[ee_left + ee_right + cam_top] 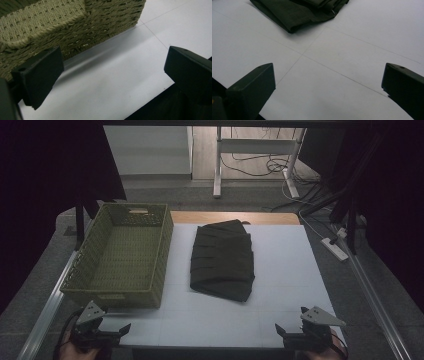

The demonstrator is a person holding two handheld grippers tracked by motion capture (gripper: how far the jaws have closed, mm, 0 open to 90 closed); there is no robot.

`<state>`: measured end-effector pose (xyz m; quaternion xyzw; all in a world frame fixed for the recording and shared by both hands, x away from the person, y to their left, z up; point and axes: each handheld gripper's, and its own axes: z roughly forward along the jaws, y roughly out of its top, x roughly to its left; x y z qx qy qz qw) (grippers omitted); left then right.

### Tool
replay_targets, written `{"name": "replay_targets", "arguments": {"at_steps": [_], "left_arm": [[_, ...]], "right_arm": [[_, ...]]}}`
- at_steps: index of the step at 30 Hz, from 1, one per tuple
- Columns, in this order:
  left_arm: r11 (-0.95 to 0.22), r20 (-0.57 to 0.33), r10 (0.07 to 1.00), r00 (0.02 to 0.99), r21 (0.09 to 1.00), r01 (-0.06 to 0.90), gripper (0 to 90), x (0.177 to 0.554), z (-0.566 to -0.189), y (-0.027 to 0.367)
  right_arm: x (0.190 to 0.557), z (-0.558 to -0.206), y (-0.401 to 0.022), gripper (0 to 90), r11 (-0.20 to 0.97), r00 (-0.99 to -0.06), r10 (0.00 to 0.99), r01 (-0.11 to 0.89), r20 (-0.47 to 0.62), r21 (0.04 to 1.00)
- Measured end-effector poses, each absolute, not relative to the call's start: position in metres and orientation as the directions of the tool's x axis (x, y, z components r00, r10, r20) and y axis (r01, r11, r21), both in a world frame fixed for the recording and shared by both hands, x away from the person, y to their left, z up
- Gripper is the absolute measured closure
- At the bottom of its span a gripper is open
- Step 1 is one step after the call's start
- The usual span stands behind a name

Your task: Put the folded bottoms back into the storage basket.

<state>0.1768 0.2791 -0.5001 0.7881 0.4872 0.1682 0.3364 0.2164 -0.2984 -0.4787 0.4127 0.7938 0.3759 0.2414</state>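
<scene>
Both tools sit at the near edge of the desk, released and grasping nothing. The left tool [102, 334] has its jaws spread wide just near of the woven green basket [122, 252], at the desk's left. The right tool [295, 336] gapes equally over bare white desk [280, 270]. The folded dark garment [222, 260] lies mid-desk, right of the basket, apart from both tools. Beyond the desk, grey floor, white table legs and loose cables show. No readable writing.

One basket, one garment, two grippers.
One woven basket [122, 255]; just right of it one folded dark garment [222, 260]; nearer than it, two grippers: left gripper [112, 332], right gripper [287, 335].
</scene>
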Motion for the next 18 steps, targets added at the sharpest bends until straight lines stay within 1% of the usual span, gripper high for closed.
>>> {"name": "replay_targets", "arguments": {"at_steps": [6, 12, 18], "left_arm": [[-0.298, -0.074, 0.878, 0.473, 0.689, 0.661, 2.1, 0.1780, -0.5006, 0.2796], [-0.293, -0.087, 0.876, 0.475, 0.686, 0.666, 2.0, 0.1788, -0.5009, 0.2804], [-0.275, -0.119, 0.873, 0.473, 0.681, 0.679, 0.5, 0.1809, -0.5013, 0.2834]], "right_arm": [[0.2189, -0.4791, -0.3003, 0.0, 0.357, -0.537, 0.843, 0.499, -0.042, 0.790], [0.2192, -0.4792, -0.3007, 0.0, 0.355, -0.537, 0.843, 0.503, -0.037, 0.788], [0.2199, -0.4794, -0.3004, 0.0, 0.360, -0.545, 0.838, 0.507, -0.032, 0.783]]}}
